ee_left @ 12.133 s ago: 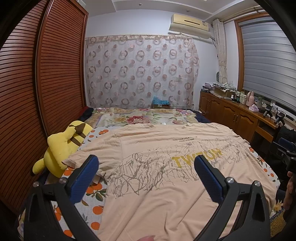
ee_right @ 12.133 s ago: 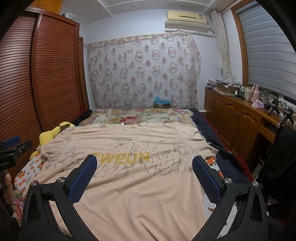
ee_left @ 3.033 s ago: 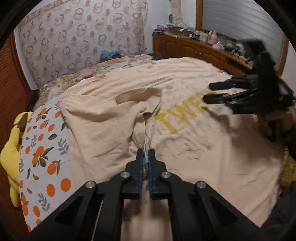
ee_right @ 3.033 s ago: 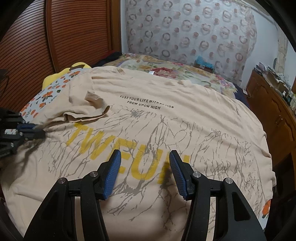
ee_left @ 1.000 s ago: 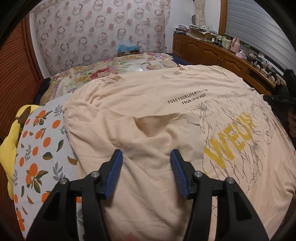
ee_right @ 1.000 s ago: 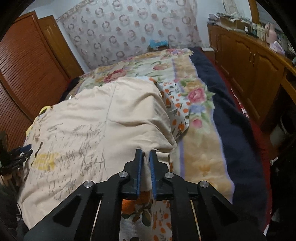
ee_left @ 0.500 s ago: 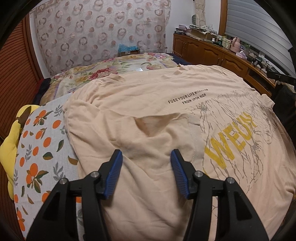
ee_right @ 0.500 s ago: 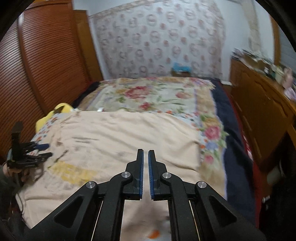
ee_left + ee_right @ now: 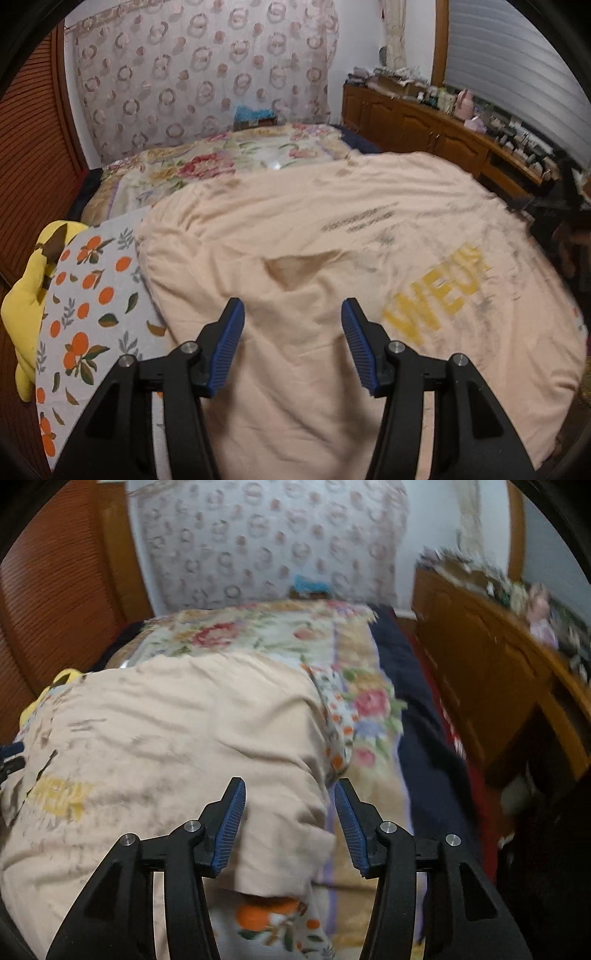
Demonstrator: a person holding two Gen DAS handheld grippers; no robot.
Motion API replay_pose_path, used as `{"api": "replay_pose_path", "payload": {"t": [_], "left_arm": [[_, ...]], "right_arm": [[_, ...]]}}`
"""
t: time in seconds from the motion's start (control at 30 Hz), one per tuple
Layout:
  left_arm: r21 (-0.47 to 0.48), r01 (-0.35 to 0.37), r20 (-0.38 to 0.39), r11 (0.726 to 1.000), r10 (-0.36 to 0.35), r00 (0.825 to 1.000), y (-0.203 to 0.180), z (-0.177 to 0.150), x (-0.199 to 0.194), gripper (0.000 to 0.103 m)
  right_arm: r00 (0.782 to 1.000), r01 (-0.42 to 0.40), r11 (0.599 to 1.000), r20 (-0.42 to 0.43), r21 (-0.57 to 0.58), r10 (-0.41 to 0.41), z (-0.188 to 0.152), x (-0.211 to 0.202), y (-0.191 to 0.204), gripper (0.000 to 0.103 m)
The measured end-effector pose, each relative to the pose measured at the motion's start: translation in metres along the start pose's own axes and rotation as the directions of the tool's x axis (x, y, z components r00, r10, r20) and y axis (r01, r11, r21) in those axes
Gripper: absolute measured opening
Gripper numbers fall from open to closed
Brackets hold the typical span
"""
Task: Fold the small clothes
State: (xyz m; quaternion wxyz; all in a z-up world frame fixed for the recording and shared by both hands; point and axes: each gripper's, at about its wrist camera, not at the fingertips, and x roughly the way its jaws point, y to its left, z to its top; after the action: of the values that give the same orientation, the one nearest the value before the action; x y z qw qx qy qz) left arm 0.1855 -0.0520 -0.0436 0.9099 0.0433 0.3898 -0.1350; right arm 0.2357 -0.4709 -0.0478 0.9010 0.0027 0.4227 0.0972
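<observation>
1. One peach T-shirt [image 9: 314, 229], spread below and ahead of both sets of jaws.
2. One yellow plush toy [image 9: 26, 302], far to the left of the left jaws.
3. One orange-print sheet [image 9: 92, 314], just left of the left jaws.
4. One floral quilt [image 9: 266, 631], beyond the right jaws.
5. Two grippers: left gripper [image 9: 291, 314], right gripper [image 9: 290, 794].

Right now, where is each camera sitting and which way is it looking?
Left wrist view: sits on the left gripper, looking down over the peach printed T-shirt spread on the bed toward the ring-patterned curtain; its own open blue-padded fingers show.
Right wrist view: sits on the right gripper, above the shirt's right edge, facing the same curtain; its jaws have just opened, off the cloth.
Shared: the shirt, curtain, yellow plush toy and brown wooden cabinet.
</observation>
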Motion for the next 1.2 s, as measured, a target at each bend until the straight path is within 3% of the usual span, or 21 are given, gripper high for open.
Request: {"api": "replay_pose_path", "payload": {"t": [0.1,0.17,0.23,0.33,0.43,0.67,0.77,0.9,1.07,1.13,1.2], "left_arm": [[0.007,0.027,0.025,1.000,-0.028,0.999,-0.009,0.007,-0.009,0.055],[0.014,0.038,0.044,0.999,-0.039,0.998,-0.015,0.011,-0.015,0.055],[0.017,0.044,0.055,0.999,-0.045,0.997,-0.020,0.014,-0.020,0.055],[0.022,0.048,0.070,0.999,-0.049,0.996,-0.024,0.015,-0.026,0.055],[0.018,0.044,0.079,0.999,-0.045,0.996,-0.025,0.016,-0.030,0.055],[-0.028,0.042,0.096,0.999,-0.039,0.995,-0.016,0.012,-0.037,0.055],[-0.041,0.038,0.101,0.998,-0.034,0.994,-0.016,0.008,-0.041,0.055],[-0.052,0.045,0.120,0.998,-0.038,0.992,-0.019,0.002,-0.053,0.055],[-0.050,0.055,0.138,0.997,-0.048,0.989,-0.024,-0.008,-0.068,0.055],[-0.049,0.059,0.141,0.997,-0.052,0.989,-0.025,-0.010,-0.071,0.055],[-0.050,0.063,0.144,0.997,-0.056,0.988,-0.026,-0.011,-0.073,0.055]], "right_arm": [[0.998,-0.055,0.995,-0.037,0.082,0.058,-0.008,0.009,-0.017,0.051],[0.994,-0.097,0.987,-0.037,0.126,0.103,-0.009,0.008,-0.023,0.039],[0.990,-0.131,0.983,-0.029,0.127,0.135,-0.008,0.005,-0.021,0.016],[0.996,-0.083,0.995,-0.013,0.058,0.084,-0.005,-0.003,-0.008,0.009],[0.998,-0.049,0.999,0.027,0.020,0.048,0.000,-0.015,0.001,0.008],[0.994,-0.037,0.991,0.101,-0.131,0.051,0.030,-0.033,0.052,0.008],[0.988,-0.094,0.972,0.099,-0.214,0.117,0.034,-0.033,0.091,0.008],[0.981,-0.181,0.949,0.024,-0.259,0.194,0.014,-0.021,0.132,0.009],[0.980,-0.195,0.948,-0.012,-0.253,0.198,-0.012,-0.022,0.141,0.027],[0.982,-0.182,0.954,0.004,-0.238,0.188,-0.014,-0.029,0.136,0.043],[0.985,-0.158,0.964,0.039,-0.214,0.170,-0.013,-0.040,0.124,0.049]]}}
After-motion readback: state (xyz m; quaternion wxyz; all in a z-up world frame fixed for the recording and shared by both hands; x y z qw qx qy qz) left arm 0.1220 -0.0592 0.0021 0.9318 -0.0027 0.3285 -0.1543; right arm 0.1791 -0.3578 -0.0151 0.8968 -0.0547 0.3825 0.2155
